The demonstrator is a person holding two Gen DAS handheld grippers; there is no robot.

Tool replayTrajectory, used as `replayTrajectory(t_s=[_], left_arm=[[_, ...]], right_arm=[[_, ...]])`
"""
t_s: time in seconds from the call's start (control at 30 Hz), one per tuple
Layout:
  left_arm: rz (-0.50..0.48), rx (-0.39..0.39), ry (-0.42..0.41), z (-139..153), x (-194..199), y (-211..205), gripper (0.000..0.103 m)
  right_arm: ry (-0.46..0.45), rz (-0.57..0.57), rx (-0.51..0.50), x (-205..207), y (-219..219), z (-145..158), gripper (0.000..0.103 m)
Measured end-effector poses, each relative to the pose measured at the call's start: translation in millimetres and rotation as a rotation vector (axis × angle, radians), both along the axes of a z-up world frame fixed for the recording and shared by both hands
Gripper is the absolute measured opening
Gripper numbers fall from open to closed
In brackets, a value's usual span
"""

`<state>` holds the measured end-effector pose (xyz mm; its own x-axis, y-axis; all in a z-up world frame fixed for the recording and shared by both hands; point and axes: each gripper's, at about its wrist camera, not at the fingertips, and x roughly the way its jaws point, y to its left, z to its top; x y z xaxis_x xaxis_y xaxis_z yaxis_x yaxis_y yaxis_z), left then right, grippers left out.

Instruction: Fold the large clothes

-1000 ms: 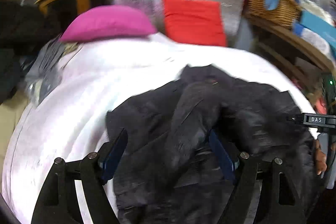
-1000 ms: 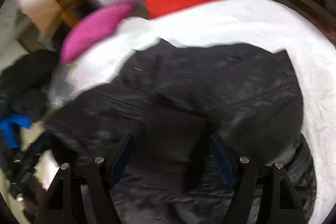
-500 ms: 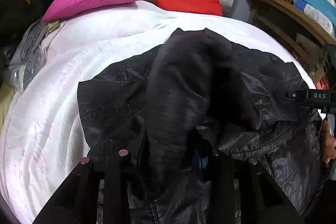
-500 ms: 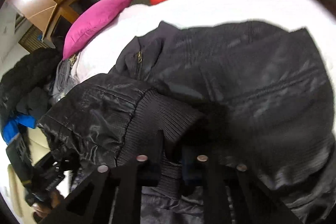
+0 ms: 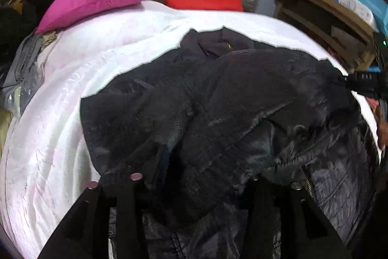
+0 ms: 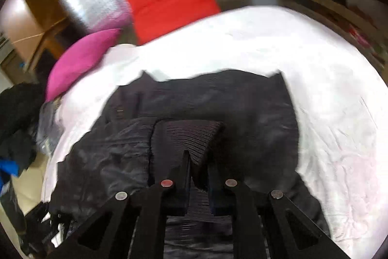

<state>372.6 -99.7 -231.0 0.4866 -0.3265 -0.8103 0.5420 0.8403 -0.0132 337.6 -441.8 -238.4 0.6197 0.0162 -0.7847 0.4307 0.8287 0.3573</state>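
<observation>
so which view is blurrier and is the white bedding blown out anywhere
Right wrist view is blurrier: the red cushion and black jacket smear, and the white bedding glares nearly featureless. Left wrist view is sharper, with bedding wrinkles visible; both bend at the fisheye edges.

Black jacket, a large garment of shiny, lightly quilted fabric, lying crumpled on a white bed cover. Its body is spread flat toward the pillows, with the collar end farthest from the viewer. One sleeve is bunched over the front panel. A ribbed knit cuff stands raised above the body. A metal zipper runs along the open front edge at the near right.
</observation>
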Motion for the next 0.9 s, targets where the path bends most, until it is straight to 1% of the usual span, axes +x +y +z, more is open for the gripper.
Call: replayTrajectory(t_s=[0.03, 0.07, 0.1, 0.13, 0.17, 0.2, 0.23, 0.33, 0.37, 0.4, 0.43, 0.47, 0.53, 0.57, 0.6, 0.63, 0.7, 0.73, 0.8, 0.83, 0.87, 0.9], left_arm=[[-0.001, 0.014, 0.000, -1.9, 0.1, -1.5, 0.052], [0.002, 0.018, -0.002, -1.9, 0.3, -2.0, 0.055], [0.004, 0.014, -0.002, -1.1, 0.7, -1.5, 0.057], [0.006, -0.001, 0.003, 0.6, 1.4, 0.0, 0.058], [0.009, -0.019, 0.011, 2.2, 2.1, 2.0, 0.063], [0.013, -0.041, 0.019, 4.1, 3.1, 5.0, 0.066], [0.015, -0.051, 0.021, 5.4, 2.9, 6.9, 0.066], [-0.003, -0.095, 0.003, 16.2, -2.1, 15.5, 0.066], [-0.013, -0.115, -0.011, 22.3, -4.7, 18.9, 0.066], [-0.027, -0.142, -0.036, 31.1, -8.5, 24.1, 0.066], [-0.035, -0.162, -0.056, 38.1, -11.7, 28.1, 0.066], [-0.042, -0.185, -0.079, 45.0, -14.5, 33.1, 0.066], [-0.036, -0.229, -0.113, 55.0, -17.3, 42.9, 0.074], [-0.019, -0.253, -0.131, 59.4, -17.2, 49.4, 0.078], [-0.005, -0.267, -0.139, 61.7, -16.3, 54.0, 0.078], [0.008, -0.288, -0.137, 63.5, -13.5, 59.3, 0.078], [0.032, -0.326, -0.119, 64.1, -6.8, 66.9, 0.078], [0.058, -0.324, -0.107, 62.1, -2.2, 69.0, 0.078], [0.112, -0.287, -0.075, 50.8, 6.9, 69.1, 0.078], [0.138, -0.264, -0.049, 42.9, 12.2, 68.7, 0.078], [0.168, -0.233, -0.019, 34.0, 17.8, 68.2, 0.078], [0.199, -0.209, 0.002, 25.8, 22.2, 68.4, 0.078]], right_arm=[[0.014, -0.008, 0.017, 0.8, -4.4, -3.9, 0.013], [0.041, -0.009, 0.056, 2.8, -8.5, -10.7, 0.013], [0.057, 0.000, 0.079, 5.0, -9.5, -13.7, 0.015], [0.068, 0.010, 0.105, 7.0, -11.5, -16.8, 0.015], [0.068, 0.007, 0.133, 7.5, -13.8, -18.1, 0.015], [0.070, 0.006, 0.146, 9.4, -15.6, -18.8, 0.017], [0.070, 0.009, 0.156, 10.6, -16.1, -19.7, 0.020], [0.053, 0.019, 0.176, 7.5, -19.0, -17.9, 0.050], [0.041, 0.027, 0.182, 7.0, -19.0, -15.3, 0.066], [0.020, 0.035, 0.185, 4.1, -18.7, -10.9, 0.070], [0.007, 0.034, 0.174, 0.0, -19.5, -7.1, 0.070], [-0.010, 0.031, 0.142, -3.3, -18.4, -0.7, 0.070], [-0.031, 0.054, 0.128, -7.8, -17.6, 2.3, 0.070], [-0.014, 0.065, 0.142, -6.7, -17.6, -1.6, 0.070], [0.006, 0.063, 0.159, -4.9, -16.3, -5.9, 0.070], [0.029, 0.063, 0.173, -2.4, -16.0, -12.4, 0.070], [0.052, 0.074, 0.155, 1.8, -13.3, -17.2, 0.070], [0.050, 0.079, 0.143, 3.4, -11.0, -17.8, 0.071], [0.058, 0.091, 0.111, 5.9, -3.4, -17.3, 0.068], [0.064, 0.096, 0.095, 7.5, 0.2, -17.9, 0.066], [0.074, 0.105, 0.072, 8.2, 4.7, -17.9, 0.055], [0.083, 0.113, 0.064, 8.3, 6.8, -18.7, 0.037]])
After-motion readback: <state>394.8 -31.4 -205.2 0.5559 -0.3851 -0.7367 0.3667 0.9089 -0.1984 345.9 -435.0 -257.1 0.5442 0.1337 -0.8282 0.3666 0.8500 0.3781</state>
